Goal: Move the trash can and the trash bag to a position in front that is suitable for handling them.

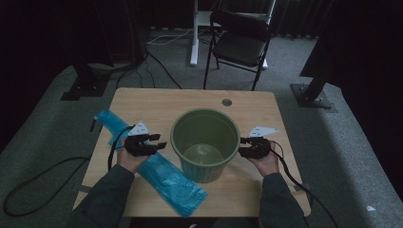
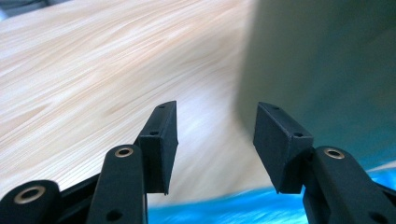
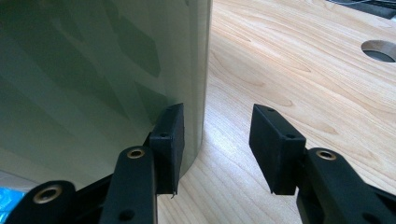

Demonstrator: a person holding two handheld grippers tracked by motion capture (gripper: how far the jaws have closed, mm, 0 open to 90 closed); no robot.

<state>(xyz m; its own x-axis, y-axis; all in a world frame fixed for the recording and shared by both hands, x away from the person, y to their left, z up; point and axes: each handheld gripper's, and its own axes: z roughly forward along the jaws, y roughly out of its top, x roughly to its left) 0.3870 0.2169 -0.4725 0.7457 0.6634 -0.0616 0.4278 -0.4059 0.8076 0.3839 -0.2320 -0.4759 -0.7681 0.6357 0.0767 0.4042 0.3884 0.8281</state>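
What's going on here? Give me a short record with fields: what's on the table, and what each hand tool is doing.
table: light wood, with a round hole near its far edge
bin: green, upright, mid-table
bag: blue plastic, flat, left of the bin
left gripper: jaws apart, over the bag, nothing between them
right gripper: jaws apart, beside the bin's right wall

bins: 1 (image 1: 205, 142) | blue bags: 1 (image 1: 166, 178) | chairs: 1 (image 1: 240, 45) | tables: 1 (image 1: 157, 102)

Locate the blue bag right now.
In the high view the blue bag lies flat on the table's left half, running diagonally under the left gripper, just left of the green bin.
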